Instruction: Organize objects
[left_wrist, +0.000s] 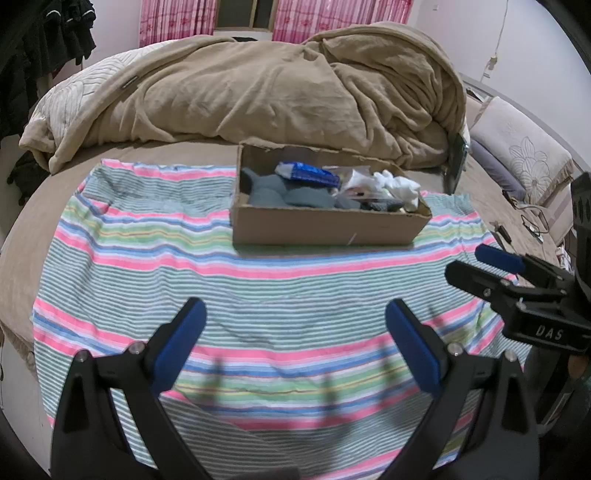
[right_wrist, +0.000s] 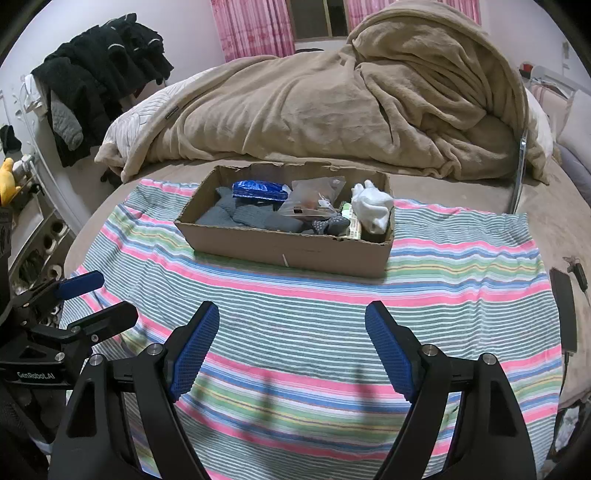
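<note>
A cardboard box (right_wrist: 291, 254) sits on a striped towel (right_wrist: 314, 332) spread over the bed (left_wrist: 22, 266), toward the towel's far edge. Inside the box lie grey socks (right_wrist: 255, 218) at the left, a blue packet (right_wrist: 258, 190) on top of them, a clear plastic bag (right_wrist: 314, 199) in the middle and a white cloth bundle (right_wrist: 373, 206) at the right end. Just behind the box a rumpled tan blanket (right_wrist: 314, 103) is heaped across the bed. Black clothes (right_wrist: 99, 77) hang at the left by the wall, and pink curtains (right_wrist: 251, 26) frame a window behind.

The left tongs (left_wrist: 295, 332) and the right tongs (right_wrist: 291, 336) both hover over bare towel on the near side of the box, jaws spread wide and holding nothing. Nothing lies between either pair and the box. A cable (right_wrist: 569, 314) lies off the towel's right edge.
</note>
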